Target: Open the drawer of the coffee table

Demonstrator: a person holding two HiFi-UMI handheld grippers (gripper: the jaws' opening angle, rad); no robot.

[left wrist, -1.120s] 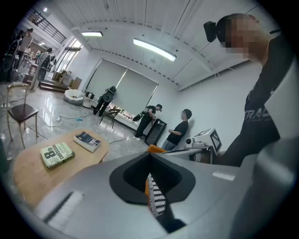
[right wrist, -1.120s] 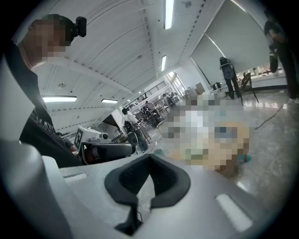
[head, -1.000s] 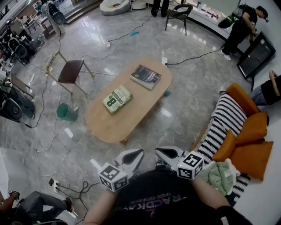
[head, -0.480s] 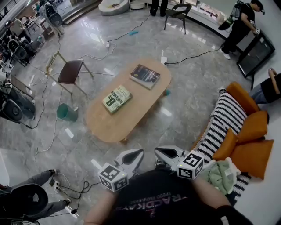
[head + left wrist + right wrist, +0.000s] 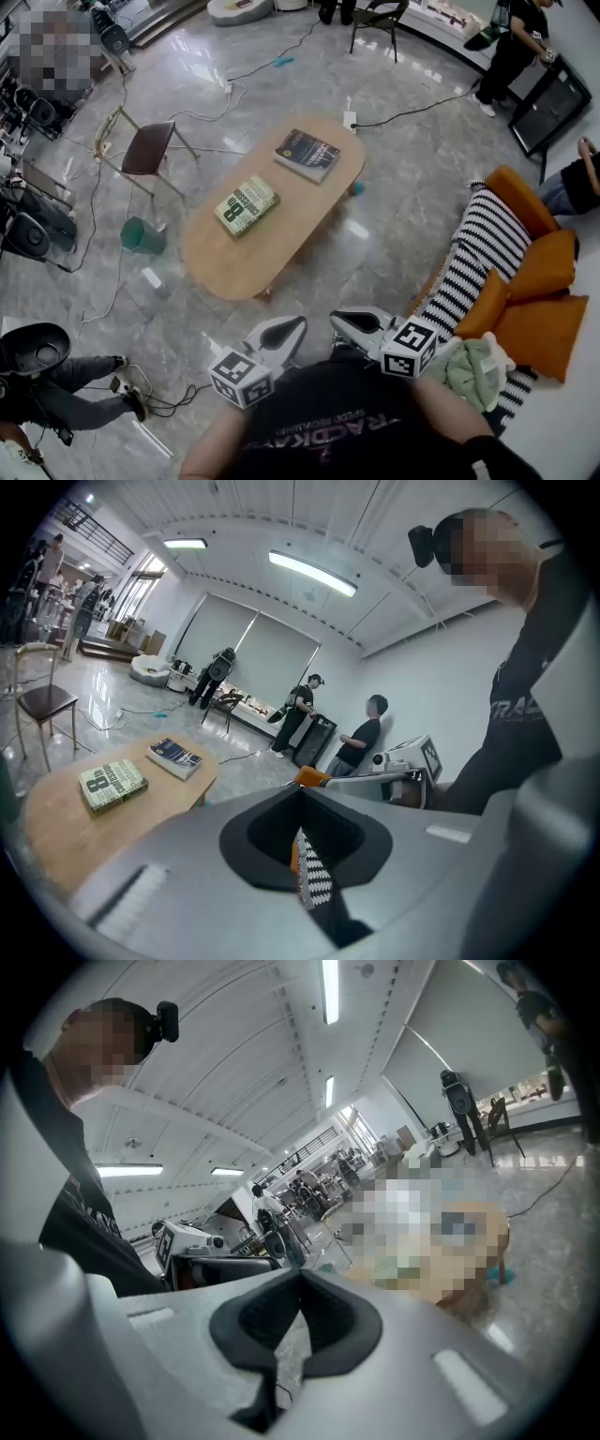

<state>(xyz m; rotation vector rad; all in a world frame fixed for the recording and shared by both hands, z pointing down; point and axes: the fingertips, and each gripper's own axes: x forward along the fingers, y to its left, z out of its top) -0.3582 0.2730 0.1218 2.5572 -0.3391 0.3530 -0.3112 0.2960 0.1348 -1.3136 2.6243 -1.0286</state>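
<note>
Grey marble floor with loose cables, head view: oval wooden coffee table point(image 5: 234, 262) at frame centre, green book point(image 5: 247, 205) and dark book point(image 5: 307, 155) lying apart on top. Drawer not visible from above. Striped sofa point(image 5: 469, 272) with orange cushions point(image 5: 539, 309) at right, brown chair point(image 5: 145, 150) upper left. Left gripper point(image 5: 286, 330) and right gripper point(image 5: 349, 325) sit bottom centre, side by side, well apart from the table.

Left gripper view: jaws together, nothing between them. Table at lower left with both books on it.

Right gripper view: jaws closed, empty. Table edge point(image 5: 487, 1241) at centre right, mostly obscured.
</note>
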